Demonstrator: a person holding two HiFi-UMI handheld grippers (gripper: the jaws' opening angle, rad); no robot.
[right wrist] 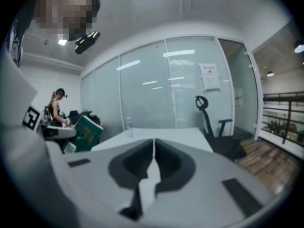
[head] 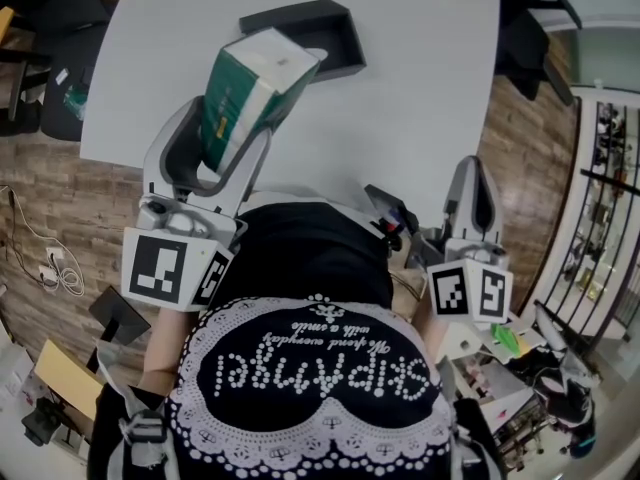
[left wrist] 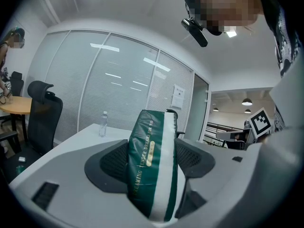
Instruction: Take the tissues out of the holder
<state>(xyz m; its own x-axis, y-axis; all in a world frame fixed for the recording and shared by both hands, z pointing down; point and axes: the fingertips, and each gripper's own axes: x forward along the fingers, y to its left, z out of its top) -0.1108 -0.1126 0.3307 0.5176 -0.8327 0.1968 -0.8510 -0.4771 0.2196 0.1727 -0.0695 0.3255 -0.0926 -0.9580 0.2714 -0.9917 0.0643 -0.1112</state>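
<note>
Gripping a green-and-white plastic tissue pack (head: 255,78), the left gripper (left wrist: 152,156) stands wide.
The pack's long axis points at the black rectangular holder (head: 300,13) just beyond; the closed, empty right gripper (right wrist: 153,156) sits farther back.

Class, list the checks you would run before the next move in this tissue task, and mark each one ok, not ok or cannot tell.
1. Grip: the tissue pack sits between the pads of the left gripper, pressed from both sides: ok.
2. Removal: the pack is lifted out of the black holder: ok.
3. Nothing more in the holder: cannot tell, the pack hides part of it.
4. Spare gripper: the right gripper has its jaws together on nothing: ok.
5. Set-down spot: bare table lies right of the holder: ok.
</note>
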